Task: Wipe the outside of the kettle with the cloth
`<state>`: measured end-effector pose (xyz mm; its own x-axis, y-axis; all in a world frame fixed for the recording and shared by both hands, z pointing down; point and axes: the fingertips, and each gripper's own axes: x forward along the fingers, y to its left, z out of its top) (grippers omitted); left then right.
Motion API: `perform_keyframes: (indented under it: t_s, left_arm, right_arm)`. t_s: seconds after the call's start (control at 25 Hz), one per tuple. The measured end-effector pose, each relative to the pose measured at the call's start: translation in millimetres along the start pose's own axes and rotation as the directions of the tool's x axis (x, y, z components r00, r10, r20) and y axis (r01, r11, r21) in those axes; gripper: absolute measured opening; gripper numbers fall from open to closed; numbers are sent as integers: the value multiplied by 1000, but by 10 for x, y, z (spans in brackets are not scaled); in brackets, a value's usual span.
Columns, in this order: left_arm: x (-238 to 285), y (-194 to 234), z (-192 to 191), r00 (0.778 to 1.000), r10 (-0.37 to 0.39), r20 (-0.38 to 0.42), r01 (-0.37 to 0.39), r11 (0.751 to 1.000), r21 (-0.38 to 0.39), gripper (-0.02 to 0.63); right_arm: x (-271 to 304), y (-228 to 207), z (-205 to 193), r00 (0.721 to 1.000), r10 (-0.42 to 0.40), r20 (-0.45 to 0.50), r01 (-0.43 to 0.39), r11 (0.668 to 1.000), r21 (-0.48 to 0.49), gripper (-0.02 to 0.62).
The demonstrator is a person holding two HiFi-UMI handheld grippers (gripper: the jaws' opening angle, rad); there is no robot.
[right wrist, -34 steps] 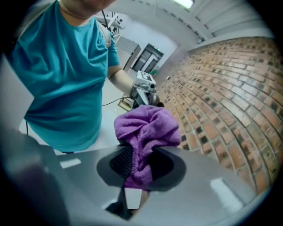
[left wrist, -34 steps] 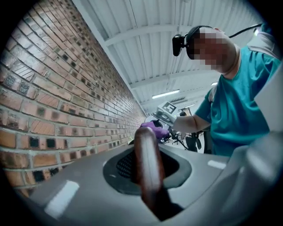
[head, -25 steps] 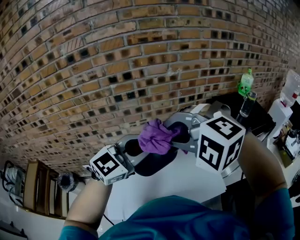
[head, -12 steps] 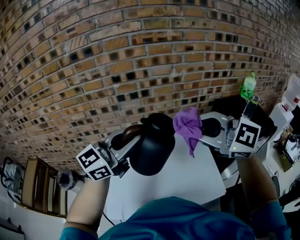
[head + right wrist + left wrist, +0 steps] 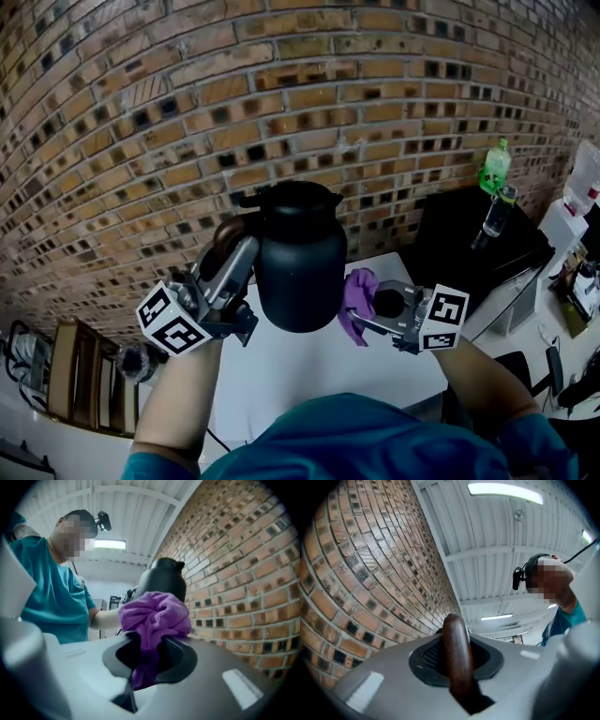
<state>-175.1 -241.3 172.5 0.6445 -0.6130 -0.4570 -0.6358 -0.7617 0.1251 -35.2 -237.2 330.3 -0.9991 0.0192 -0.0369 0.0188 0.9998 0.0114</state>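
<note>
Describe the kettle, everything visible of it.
The kettle is matte black, rounded low and narrower at the neck, with a dark lid on top and a curved brown handle that looks like wood. It is about upright, held clear of the white table before the brick wall. The left gripper is shut on the handle. The purple cloth sits by its lower right side; contact cannot be told.

So the kettle point(image 5: 300, 267) is finished in black, its handle point(image 5: 457, 663) in brown; the cloth point(image 5: 357, 292) is dyed purple, the wall point(image 5: 281, 112) patterned in orange-brown brick.
</note>
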Motion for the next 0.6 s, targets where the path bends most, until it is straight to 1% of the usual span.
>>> perform_keyframes:
  t_s: [0.04,0.08,0.12,0.2,0.24,0.28,0.32,0.36,0.44,0.52,0.6]
  left_arm:
    - [6,28,28,1000,11,10,-11,1000,-4,78]
    - [12,55,57,1000,20,23,-20,1000,-15,78]
    - [18,73,88,999,25,40,-24,999,-28,78]
    - [41,61,142,997,19,77,-15,999,-53,77]
    - [64,28,158,996,7,93,-2,998,-59,77]
    - [98,-19,164,994,-8,105,14,998,-61,77]
    - [140,-71,161,993,-24,111,31,998,-58,77]
    - [185,-121,150,993,-39,112,45,998,-52,77]
    - [263,-195,111,993,-61,100,65,997,-38,77]
    - [301,-233,61,994,-72,83,75,997,-33,77]
    - [300,-251,34,994,-76,75,79,996,-32,77]
  right_arm:
    - [3,1,-81,1000,10,0,-10,999,48,67]
    - [-1,-36,-130,1000,16,23,-19,992,128,67]
    - [-5,-101,-171,998,15,57,-28,973,230,67]
    - [25,-210,-298,994,4,111,-51,905,422,67]
    - [65,-203,-374,992,12,125,-71,873,483,67]
    - [119,-148,-432,990,33,138,-100,850,517,67]
    - [183,-59,-455,986,66,151,-136,840,526,68]
    - [254,45,-443,981,104,163,-174,840,513,67]
    - [387,224,-343,969,172,178,-236,860,453,67]
    - [457,310,-231,961,206,184,-264,882,392,67]
    - [419,306,-191,961,204,188,-261,897,358,67]
